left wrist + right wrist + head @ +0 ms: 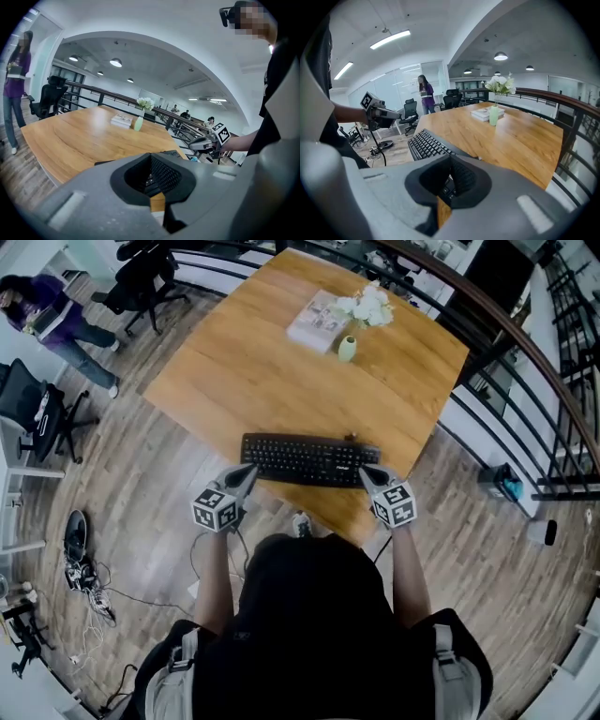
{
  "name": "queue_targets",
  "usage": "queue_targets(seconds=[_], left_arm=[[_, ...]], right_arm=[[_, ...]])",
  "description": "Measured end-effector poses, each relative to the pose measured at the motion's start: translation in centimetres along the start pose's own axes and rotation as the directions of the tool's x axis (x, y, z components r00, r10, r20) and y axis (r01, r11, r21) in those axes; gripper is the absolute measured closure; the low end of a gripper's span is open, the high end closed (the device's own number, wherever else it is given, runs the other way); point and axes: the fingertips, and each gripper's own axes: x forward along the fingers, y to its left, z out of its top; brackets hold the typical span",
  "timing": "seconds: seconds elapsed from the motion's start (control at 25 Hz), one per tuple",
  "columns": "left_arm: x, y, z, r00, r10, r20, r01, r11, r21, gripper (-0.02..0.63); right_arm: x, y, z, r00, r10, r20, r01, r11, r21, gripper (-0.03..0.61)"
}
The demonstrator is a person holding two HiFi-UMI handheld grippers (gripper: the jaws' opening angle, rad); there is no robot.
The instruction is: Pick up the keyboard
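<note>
A black keyboard (309,459) lies on the wooden table (244,371), close to its near edge. My left gripper (247,473) is shut, and its tip is at the keyboard's left end. My right gripper (367,472) is also shut, with its tip at the right end. Neither holds anything. I cannot tell if the tips touch the keyboard. In the left gripper view the keys show just past the closed jaws (151,180), and the right gripper (202,143) hangs opposite. The right gripper view has the keyboard (423,144) stretching away toward the left gripper (388,116).
A pale green vase with white flowers (349,345) and a book (315,322) sit at the table's far side. A dark railing (525,352) curves along the right. Office chairs (141,282) and a person in purple (47,315) are at left. Shoes and cables (80,554) litter the floor.
</note>
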Motion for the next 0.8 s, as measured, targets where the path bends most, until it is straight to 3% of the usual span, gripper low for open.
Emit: queue_targets(seconds=[0.36,0.8], left_arm=[[0.3,2.8,-0.1,0.999,-0.025,-0.022,0.025,1.000,0.006,0.603],[1.3,5.6,-0.7,0.998,0.009,-0.057,-0.009,1.000,-0.004,0.601]], right_arm=[[1.2,0.7,-1.1,0.999,-0.040,-0.023,0.041,0.998,0.044,0.575],[2.0,0.1,-2.0,0.997,-0.052,-0.061,0.057,0.996,0.071,0.575]])
